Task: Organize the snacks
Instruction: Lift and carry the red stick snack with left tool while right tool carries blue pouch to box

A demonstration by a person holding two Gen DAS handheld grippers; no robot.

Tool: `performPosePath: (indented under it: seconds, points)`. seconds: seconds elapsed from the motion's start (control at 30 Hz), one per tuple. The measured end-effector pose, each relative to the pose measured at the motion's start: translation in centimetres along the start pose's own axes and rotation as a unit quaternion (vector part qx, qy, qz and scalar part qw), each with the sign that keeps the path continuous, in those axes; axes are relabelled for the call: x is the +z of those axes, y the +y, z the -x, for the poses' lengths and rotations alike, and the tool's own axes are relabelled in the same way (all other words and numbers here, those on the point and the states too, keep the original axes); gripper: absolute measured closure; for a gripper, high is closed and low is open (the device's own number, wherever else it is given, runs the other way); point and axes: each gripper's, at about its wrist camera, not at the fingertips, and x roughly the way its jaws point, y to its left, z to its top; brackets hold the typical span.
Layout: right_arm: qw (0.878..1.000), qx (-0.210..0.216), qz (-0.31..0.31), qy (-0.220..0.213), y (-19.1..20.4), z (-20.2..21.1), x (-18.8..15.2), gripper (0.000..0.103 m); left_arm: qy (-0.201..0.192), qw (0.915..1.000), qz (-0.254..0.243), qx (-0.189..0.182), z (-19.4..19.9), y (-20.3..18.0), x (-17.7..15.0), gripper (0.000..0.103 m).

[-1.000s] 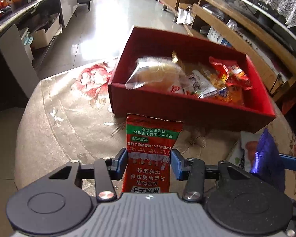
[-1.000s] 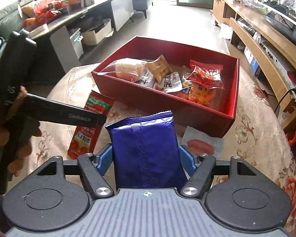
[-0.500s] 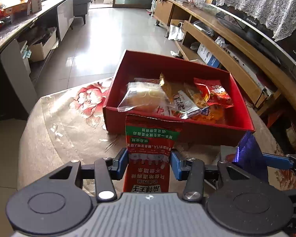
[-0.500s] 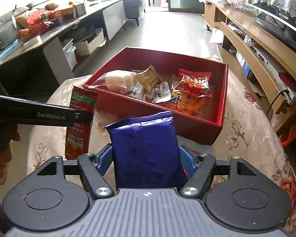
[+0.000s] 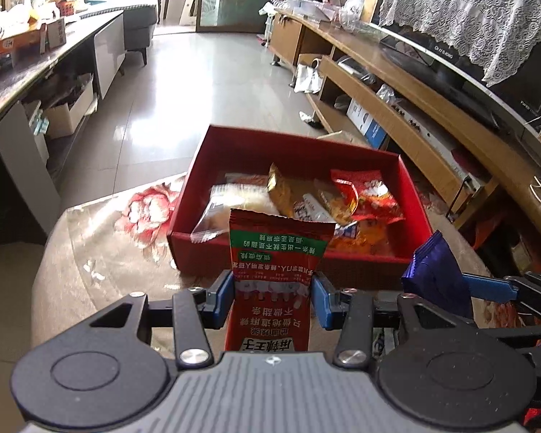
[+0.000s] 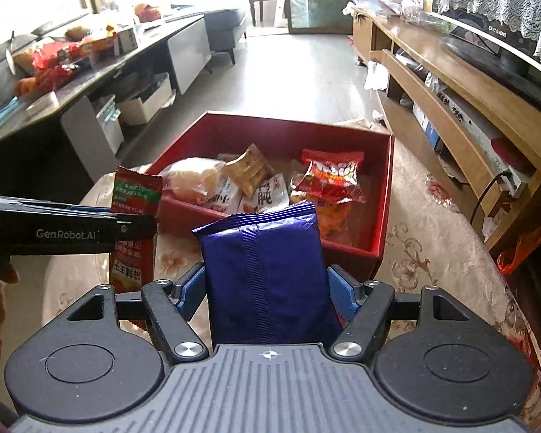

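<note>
Here both grippers carry a snack toward the red box (image 5: 413,198), which lies straight ahead of and below each. The left gripper (image 5: 272,297) has its jaws clamped on a red-and-green snack packet (image 5: 274,267), held upright with its long axis pointing at the box's near wall. The right gripper (image 6: 267,288) grips a blue snack bag (image 6: 267,270) likewise. Judging by the views, the left sits slightly nearer the box's near-left corner over the floral-clothed table (image 5: 101,252).
</note>
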Motion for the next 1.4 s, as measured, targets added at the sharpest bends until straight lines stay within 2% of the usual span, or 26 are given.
performPosePath:
  seconds: [0.67,1.4]
  points:
    - [0.999,-0.005,-0.023,-0.037,-1.3,-0.7,3.6,0.027,-0.023,0.9996,0.014,-0.002,-1.4,-0.8,4.2,0.060]
    - [0.998,0.000,-0.037,-0.044,-2.2,-3.1,6.5,0.027,-0.030,0.9992,0.025,-0.001,-4.1,-1.1,7.7,0.060]
